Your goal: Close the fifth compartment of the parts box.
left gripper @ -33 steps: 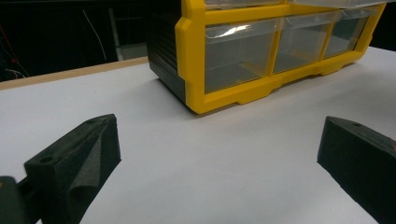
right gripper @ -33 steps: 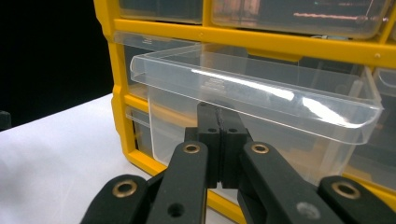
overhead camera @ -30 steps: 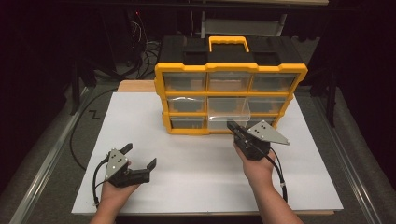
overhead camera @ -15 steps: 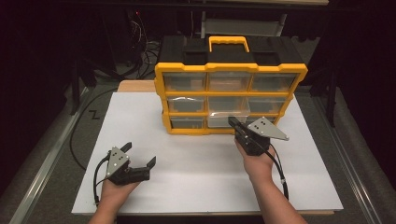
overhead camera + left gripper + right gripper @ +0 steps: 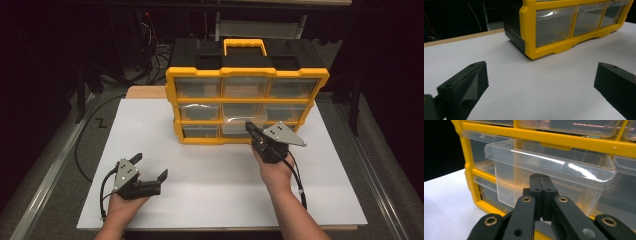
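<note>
A yellow organizer (image 5: 247,98) with clear drawers and a black top stands at the back of the white board (image 5: 210,170). Its middle drawer (image 5: 236,120) in the middle row sticks out part way. My right gripper (image 5: 249,127) is shut with nothing between its jaws. In the right gripper view the gripper (image 5: 540,177) has its tips against the clear front of that drawer (image 5: 549,167). My left gripper (image 5: 150,167) rests low on the board at the front left and stands open. In the left gripper view the gripper (image 5: 536,82) is spread wide over bare board, with the organizer (image 5: 529,32) well ahead.
Metal rails (image 5: 60,165) run along both sides of the table. Black cables (image 5: 95,125) lie off the board's left edge. Each gripper trails a cable along the wrist. Dark equipment stands behind the organizer.
My right gripper has moved forward, closer to the organizer and the protruding drawer. The left gripper has stayed open and shifted slightly back toward the person.
</note>
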A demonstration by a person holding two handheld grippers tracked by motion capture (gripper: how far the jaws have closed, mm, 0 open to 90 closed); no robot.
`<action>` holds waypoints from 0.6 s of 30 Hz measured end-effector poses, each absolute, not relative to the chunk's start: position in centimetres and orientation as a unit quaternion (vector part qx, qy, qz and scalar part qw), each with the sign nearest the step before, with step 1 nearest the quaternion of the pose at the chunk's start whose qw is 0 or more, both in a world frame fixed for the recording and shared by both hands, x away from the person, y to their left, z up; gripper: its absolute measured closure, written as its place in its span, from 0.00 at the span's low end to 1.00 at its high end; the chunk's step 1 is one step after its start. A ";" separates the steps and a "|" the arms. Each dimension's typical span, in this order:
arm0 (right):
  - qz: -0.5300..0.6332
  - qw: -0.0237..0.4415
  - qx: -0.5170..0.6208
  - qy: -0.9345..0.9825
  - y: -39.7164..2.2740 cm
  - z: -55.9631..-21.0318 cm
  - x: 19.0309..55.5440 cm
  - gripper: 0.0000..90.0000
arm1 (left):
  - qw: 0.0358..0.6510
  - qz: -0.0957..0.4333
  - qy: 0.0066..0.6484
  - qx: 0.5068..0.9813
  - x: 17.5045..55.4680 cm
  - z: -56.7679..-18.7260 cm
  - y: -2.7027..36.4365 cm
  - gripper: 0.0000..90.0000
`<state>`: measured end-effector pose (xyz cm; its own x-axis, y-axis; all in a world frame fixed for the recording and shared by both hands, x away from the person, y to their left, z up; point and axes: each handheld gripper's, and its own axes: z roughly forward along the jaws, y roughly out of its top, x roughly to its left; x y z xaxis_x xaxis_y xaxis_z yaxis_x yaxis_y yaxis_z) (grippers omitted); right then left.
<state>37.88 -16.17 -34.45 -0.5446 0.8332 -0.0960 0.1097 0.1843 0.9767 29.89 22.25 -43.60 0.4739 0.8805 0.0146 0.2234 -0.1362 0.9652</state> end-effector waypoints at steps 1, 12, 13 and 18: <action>0.539 0.336 0.341 0.693 -16.3 -34.4 38.0 1.00 | 0.518 0.317 0.405 0.684 29.9 -43.6 22.3 0.00; 0.529 0.337 0.351 0.695 -16.4 -34.3 38.8 1.00 | 0.517 0.311 0.399 0.691 30.0 -43.7 22.0 0.00; 0.529 0.337 0.351 0.695 -16.4 -34.3 38.9 1.00 | 0.517 0.310 0.399 0.691 30.1 -43.7 22.0 0.00; 0.526 0.343 0.352 0.694 -16.3 -34.1 39.4 1.00 | 0.517 0.312 0.401 0.688 30.1 -43.7 22.1 0.00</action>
<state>39.40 -16.30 -34.10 -0.5172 0.8494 -0.1055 0.1281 0.1986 0.9717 30.06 22.12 -43.72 0.4836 0.8752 0.0135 0.2304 -0.1421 0.9627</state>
